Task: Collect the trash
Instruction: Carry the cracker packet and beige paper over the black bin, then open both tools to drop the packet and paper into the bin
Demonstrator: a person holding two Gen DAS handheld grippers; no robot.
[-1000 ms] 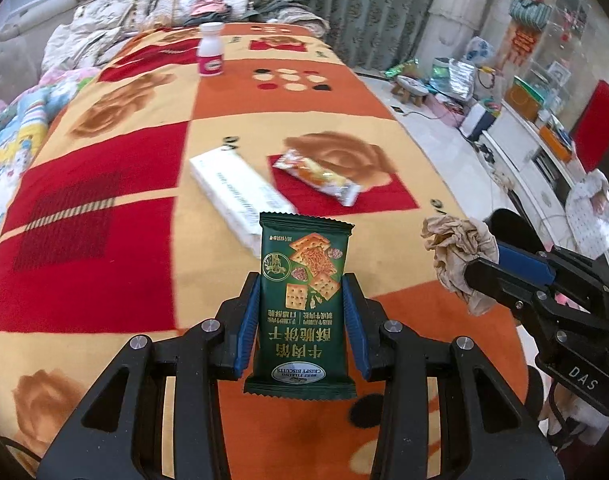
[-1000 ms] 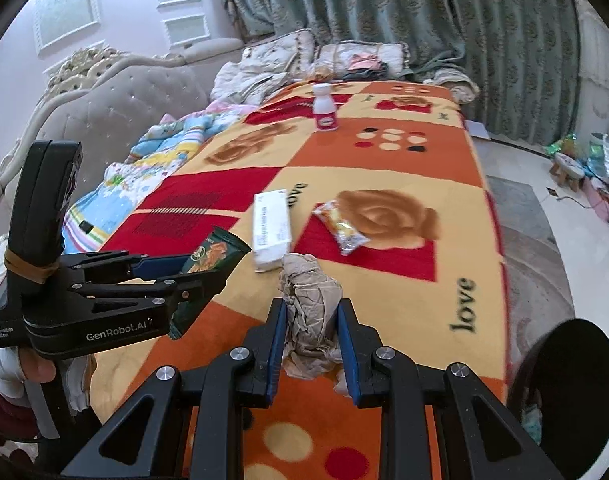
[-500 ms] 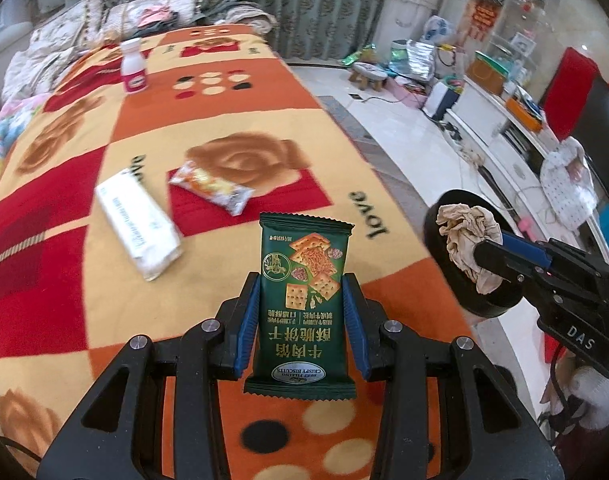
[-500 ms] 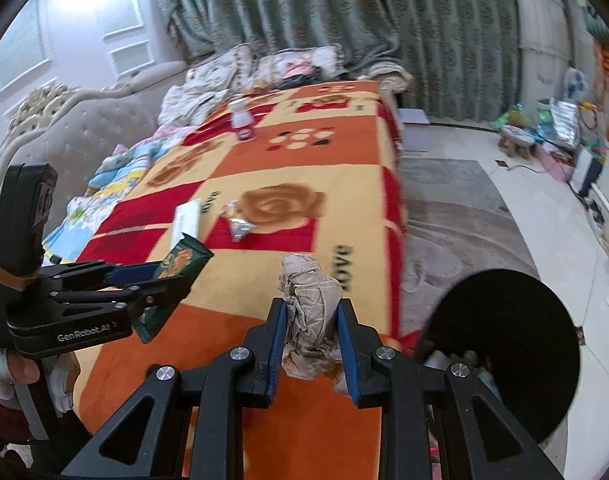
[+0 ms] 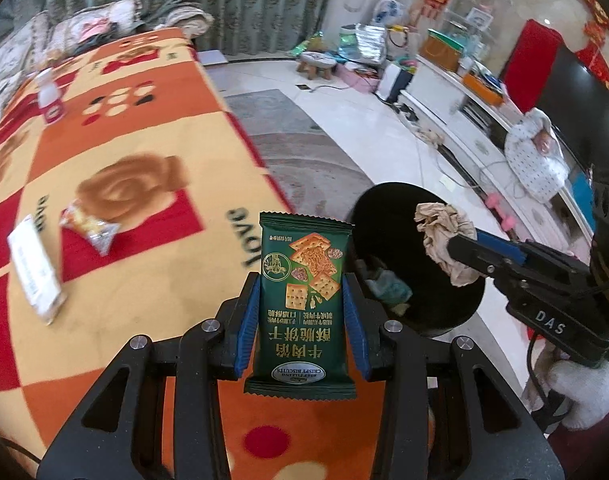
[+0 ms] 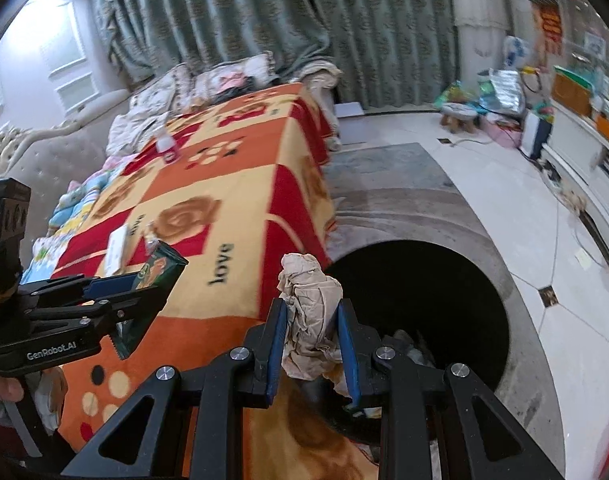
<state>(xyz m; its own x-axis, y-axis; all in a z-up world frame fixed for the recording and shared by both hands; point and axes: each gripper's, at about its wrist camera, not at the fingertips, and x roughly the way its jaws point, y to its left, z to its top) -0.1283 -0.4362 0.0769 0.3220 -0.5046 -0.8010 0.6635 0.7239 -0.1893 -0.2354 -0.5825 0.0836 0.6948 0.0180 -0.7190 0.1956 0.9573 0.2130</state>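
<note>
My left gripper [image 5: 302,284] is shut on a green biscuit packet [image 5: 302,300], held upright over the blanket's edge. My right gripper [image 6: 311,312] is shut on a crumpled beige paper wad [image 6: 310,316]; in the left wrist view that paper wad [image 5: 444,236] hangs over the rim of a black round bin [image 5: 384,208]. The bin [image 6: 444,280] stands on the floor just right of the bed, with some trash inside. In the right wrist view the left gripper [image 6: 152,284] and its packet [image 6: 160,264] sit left of the bin, above the blanket.
An orange, red and yellow blanket [image 5: 124,140] covers the bed. On it lie a white box [image 5: 32,272], a foil snack wrapper [image 5: 88,228] and a white bottle with red label [image 5: 50,98]. Tiled floor, a grey rug [image 6: 384,184] and a white cabinet [image 5: 464,116] lie right.
Both grippers swung right from over the blanket toward the bed's edge. The black bin came into view and now sits under the paper wad. Both grips stayed the same.
</note>
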